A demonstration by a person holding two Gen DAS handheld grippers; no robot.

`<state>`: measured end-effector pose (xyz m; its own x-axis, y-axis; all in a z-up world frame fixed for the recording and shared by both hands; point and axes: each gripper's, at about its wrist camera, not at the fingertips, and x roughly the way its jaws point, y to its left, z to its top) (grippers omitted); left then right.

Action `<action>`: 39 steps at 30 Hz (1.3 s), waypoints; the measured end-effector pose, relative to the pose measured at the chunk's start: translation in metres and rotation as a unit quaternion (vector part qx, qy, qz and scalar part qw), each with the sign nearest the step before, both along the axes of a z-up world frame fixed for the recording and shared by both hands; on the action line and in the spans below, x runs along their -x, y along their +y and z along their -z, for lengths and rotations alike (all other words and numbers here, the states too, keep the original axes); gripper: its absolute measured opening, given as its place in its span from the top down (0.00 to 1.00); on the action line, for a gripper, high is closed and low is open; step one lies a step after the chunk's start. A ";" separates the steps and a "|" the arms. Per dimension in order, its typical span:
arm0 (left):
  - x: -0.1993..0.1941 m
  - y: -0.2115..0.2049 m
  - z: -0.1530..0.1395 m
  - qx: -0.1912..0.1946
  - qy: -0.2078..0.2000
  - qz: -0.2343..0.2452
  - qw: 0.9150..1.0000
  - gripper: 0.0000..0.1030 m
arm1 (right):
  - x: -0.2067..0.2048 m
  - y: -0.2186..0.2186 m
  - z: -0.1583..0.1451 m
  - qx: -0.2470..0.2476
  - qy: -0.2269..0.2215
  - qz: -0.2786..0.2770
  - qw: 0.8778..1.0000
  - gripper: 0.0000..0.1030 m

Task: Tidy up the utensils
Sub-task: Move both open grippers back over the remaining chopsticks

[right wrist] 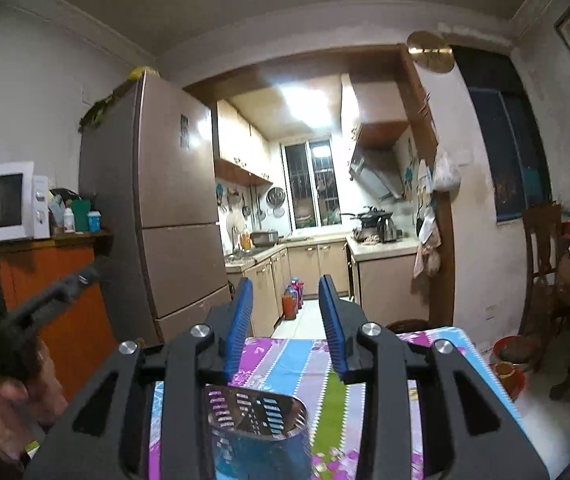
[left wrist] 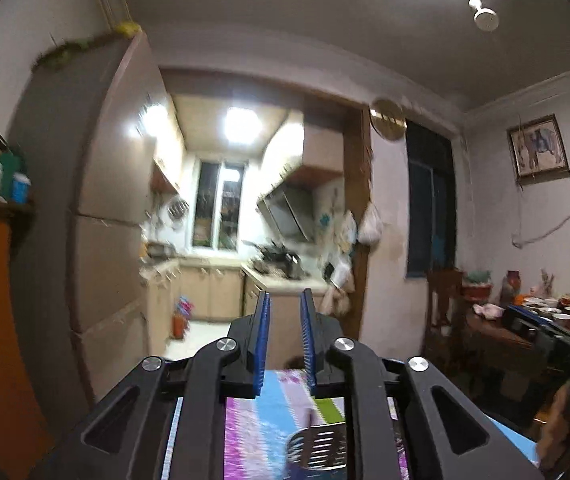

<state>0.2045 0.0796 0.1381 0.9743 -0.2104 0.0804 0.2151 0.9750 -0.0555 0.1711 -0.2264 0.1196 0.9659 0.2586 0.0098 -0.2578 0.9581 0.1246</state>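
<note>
A perforated steel utensil holder [right wrist: 259, 420] stands on the table with the flowered, striped cloth [right wrist: 293, 364], just below my right gripper [right wrist: 286, 292], which is open and empty and raised above the table. The holder also shows in the left wrist view [left wrist: 317, 446], low between the arms of my left gripper [left wrist: 285, 300], which is open, empty and held high. The left gripper appears at the left of the right wrist view [right wrist: 25, 312]. No loose utensils are in view.
A tall fridge [right wrist: 165, 200] and an orange cabinet [right wrist: 57, 280] with a microwave [right wrist: 1, 200] stand at the left. A kitchen doorway lies ahead. A chair [right wrist: 541, 248] and a crowded round table [left wrist: 525, 320] are at the right.
</note>
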 end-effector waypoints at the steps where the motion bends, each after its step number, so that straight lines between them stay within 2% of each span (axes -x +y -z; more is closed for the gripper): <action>1: 0.016 0.005 -0.002 -0.002 -0.009 -0.005 1.000 0.79 | 0.018 -0.008 0.001 0.004 0.000 0.007 1.000 0.57; 4: 0.069 0.021 0.000 -0.019 -0.019 -0.024 0.999 0.71 | 0.063 -0.027 0.012 0.018 0.009 0.018 1.000 0.50; 6: 0.099 0.027 0.012 -0.034 -0.005 -0.022 0.999 0.68 | 0.092 -0.036 0.025 0.033 0.024 0.027 0.999 0.46; 7: 0.115 0.030 0.022 -0.045 0.008 -0.019 0.999 0.68 | 0.101 -0.039 0.031 0.040 0.031 0.032 0.998 0.40; 9: 0.140 0.032 0.044 -0.069 0.041 -0.015 0.997 0.67 | 0.127 -0.042 0.053 0.067 0.055 0.053 0.995 0.36; 10: 0.151 0.032 0.060 -0.078 0.070 -0.011 0.994 0.67 | 0.137 -0.042 0.063 0.079 0.066 0.062 0.993 0.36; 13: 0.176 0.025 0.111 -0.102 0.149 0.004 0.984 0.67 | 0.164 -0.033 0.101 0.101 0.120 0.064 0.986 0.34; 15: 0.194 0.014 0.147 -0.123 0.194 0.010 0.973 0.77 | 0.177 -0.024 0.118 0.098 0.145 0.055 0.983 0.34; 17: 0.212 0.002 0.178 -0.123 0.232 0.031 0.964 0.84 | 0.191 -0.003 0.137 0.109 0.163 0.050 0.979 0.38; 19: 0.226 -0.005 0.194 -0.122 0.242 0.037 0.962 0.86 | 0.201 0.022 0.152 0.136 0.167 0.039 0.976 0.52; 20: 0.230 -0.010 0.201 -0.124 0.245 0.035 0.961 0.88 | 0.203 0.032 0.156 0.149 0.168 0.029 0.974 0.54; 21: 0.236 -0.015 0.208 -0.128 0.249 0.033 0.959 0.89 | 0.205 0.041 0.161 0.160 0.168 0.018 0.973 0.61; 22: 0.239 -0.018 0.212 -0.133 0.251 0.030 0.958 0.90 | 0.206 0.051 0.166 0.168 0.169 0.002 0.971 0.72; 24: 0.244 -0.028 0.217 -0.144 0.256 0.034 0.955 0.90 | 0.204 0.069 0.174 0.168 0.179 -0.032 0.969 0.80; 27: 0.247 -0.041 0.230 -0.158 0.263 0.035 0.951 0.90 | 0.204 0.097 0.187 0.180 0.174 -0.054 0.967 0.80; 29: 0.249 -0.049 0.240 -0.169 0.269 0.030 0.948 0.90 | 0.199 0.112 0.199 0.174 0.191 -0.066 0.964 0.80; 31: 0.256 -0.057 0.247 -0.187 0.250 0.026 0.950 0.89 | 0.198 0.121 0.208 0.177 0.199 -0.062 0.962 0.80; 33: 0.257 -0.059 0.250 -0.186 0.235 0.019 0.954 0.76 | 0.195 0.127 0.217 0.181 0.206 -0.051 0.960 0.80; 34: 0.256 -0.059 0.250 -0.183 0.230 0.015 0.956 0.73 | 0.191 0.130 0.221 0.181 0.212 -0.044 0.959 0.80; 39: 0.250 -0.064 0.256 -0.193 0.211 0.002 0.958 0.72 | 0.179 0.133 0.233 0.183 0.229 -0.017 0.956 0.80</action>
